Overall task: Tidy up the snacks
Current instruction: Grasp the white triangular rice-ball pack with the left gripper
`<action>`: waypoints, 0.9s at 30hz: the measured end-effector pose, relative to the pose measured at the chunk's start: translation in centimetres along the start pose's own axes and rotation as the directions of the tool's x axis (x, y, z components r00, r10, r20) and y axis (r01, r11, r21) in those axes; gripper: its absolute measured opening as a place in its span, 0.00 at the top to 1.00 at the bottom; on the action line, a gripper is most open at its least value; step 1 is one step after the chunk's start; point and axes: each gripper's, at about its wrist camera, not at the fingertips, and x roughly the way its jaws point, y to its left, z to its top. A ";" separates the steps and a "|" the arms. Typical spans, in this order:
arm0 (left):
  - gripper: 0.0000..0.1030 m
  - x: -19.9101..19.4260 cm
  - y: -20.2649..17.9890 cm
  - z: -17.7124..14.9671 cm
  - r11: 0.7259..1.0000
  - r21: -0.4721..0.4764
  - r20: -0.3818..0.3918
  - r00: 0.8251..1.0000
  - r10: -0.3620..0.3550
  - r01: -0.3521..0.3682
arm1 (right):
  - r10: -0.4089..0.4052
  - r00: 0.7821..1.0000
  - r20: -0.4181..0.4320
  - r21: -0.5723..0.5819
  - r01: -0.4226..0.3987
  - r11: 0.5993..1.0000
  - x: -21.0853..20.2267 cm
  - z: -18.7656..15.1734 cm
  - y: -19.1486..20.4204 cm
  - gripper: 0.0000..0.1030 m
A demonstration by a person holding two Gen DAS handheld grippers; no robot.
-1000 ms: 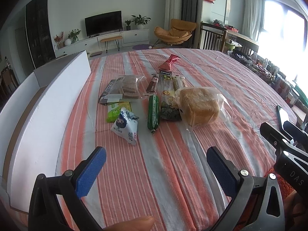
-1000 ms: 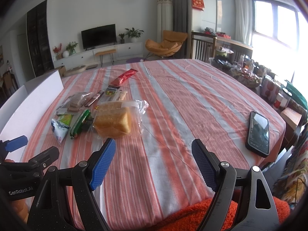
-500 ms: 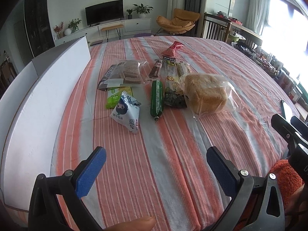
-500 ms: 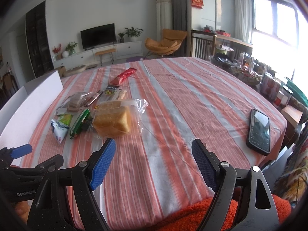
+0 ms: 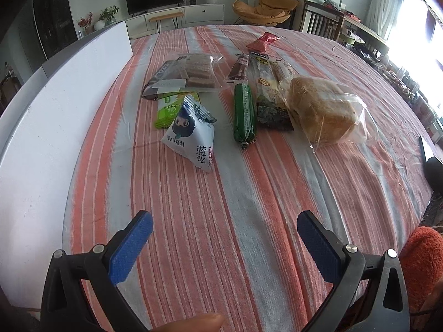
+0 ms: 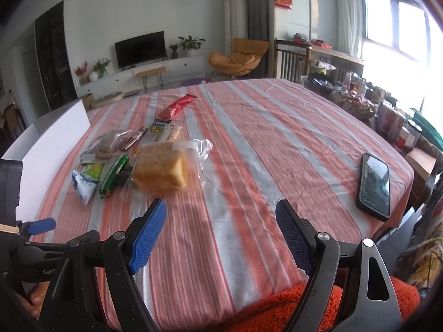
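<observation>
Several snacks lie on the striped tablecloth (image 5: 235, 207): a white triangular blueberry packet (image 5: 192, 135), a green stick pack (image 5: 243, 113), a bagged bread loaf (image 5: 322, 113), a clear bag of brown wafers (image 5: 191, 73), a flat green packet (image 5: 169, 109), a long yellow-label pack (image 5: 264, 83), a dark bar (image 5: 239, 67) and a red packet (image 5: 263, 40). My left gripper (image 5: 224, 244) is open and empty, short of the blueberry packet. My right gripper (image 6: 221, 232) is open and empty, just short of the loaf (image 6: 160, 170).
A white open box (image 5: 55, 127) stands along the table's left side. A black phone (image 6: 374, 185) lies near the right edge. The left gripper's blue tip (image 6: 41, 225) shows at the right wrist view's lower left. An orange sleeve (image 6: 277, 307) is below.
My left gripper has moved forward and tilted down toward the snacks, which now look larger and nearer. My right gripper has barely moved. Both stay open.
</observation>
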 end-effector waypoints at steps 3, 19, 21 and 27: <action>0.00 1.0 0.1 0.3 1.000 0.007 -0.024 1.000 0.006 -0.006 | 0.010 1.000 -0.022 0.017 -0.010 1.000 0.5 -0.1 -0.3 0.19; 0.00 2.6 0.3 0.7 0.999 0.035 -0.008 1.000 0.017 -0.017 | 0.129 0.967 -0.218 0.115 -0.106 0.988 4.5 0.8 -1.3 0.19; 0.00 2.5 0.2 0.6 0.999 0.036 0.002 1.000 0.017 -0.017 | 0.153 0.967 -0.203 0.100 -0.134 0.986 4.7 1.5 -0.4 0.19; 0.00 2.4 0.5 0.3 0.998 0.061 0.014 1.000 -0.003 0.002 | 0.210 0.963 -0.167 -0.046 -0.220 0.974 7.2 5.3 5.5 0.19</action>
